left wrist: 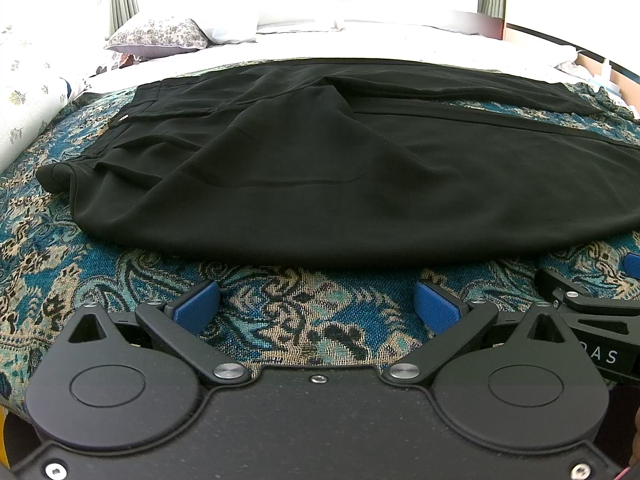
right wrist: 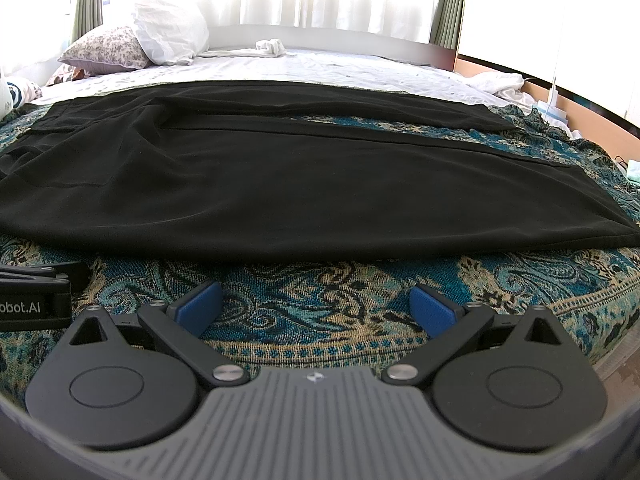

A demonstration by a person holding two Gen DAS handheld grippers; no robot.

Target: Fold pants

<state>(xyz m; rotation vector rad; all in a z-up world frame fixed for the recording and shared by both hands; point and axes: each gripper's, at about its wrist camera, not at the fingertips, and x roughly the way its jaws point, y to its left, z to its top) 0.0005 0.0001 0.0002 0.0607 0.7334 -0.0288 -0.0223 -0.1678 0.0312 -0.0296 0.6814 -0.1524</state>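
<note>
Black pants (left wrist: 320, 184) lie spread flat on a patterned teal blanket (left wrist: 280, 312), waistband to the left, legs running right. They also fill the right wrist view (right wrist: 304, 184), where both legs lie side by side with a strip of blanket between them. My left gripper (left wrist: 318, 306) is open and empty, just short of the pants' near edge. My right gripper (right wrist: 316, 306) is open and empty, also just short of the near edge. Each gripper shows at the side of the other's view.
The blanket (right wrist: 360, 300) covers a bed with a white sheet (right wrist: 320, 68) behind the pants. Pillows (right wrist: 120, 46) lie at the far left. A crumpled white cloth (right wrist: 270, 48) lies near the headboard. A wooden bed frame (right wrist: 584, 116) runs along the right.
</note>
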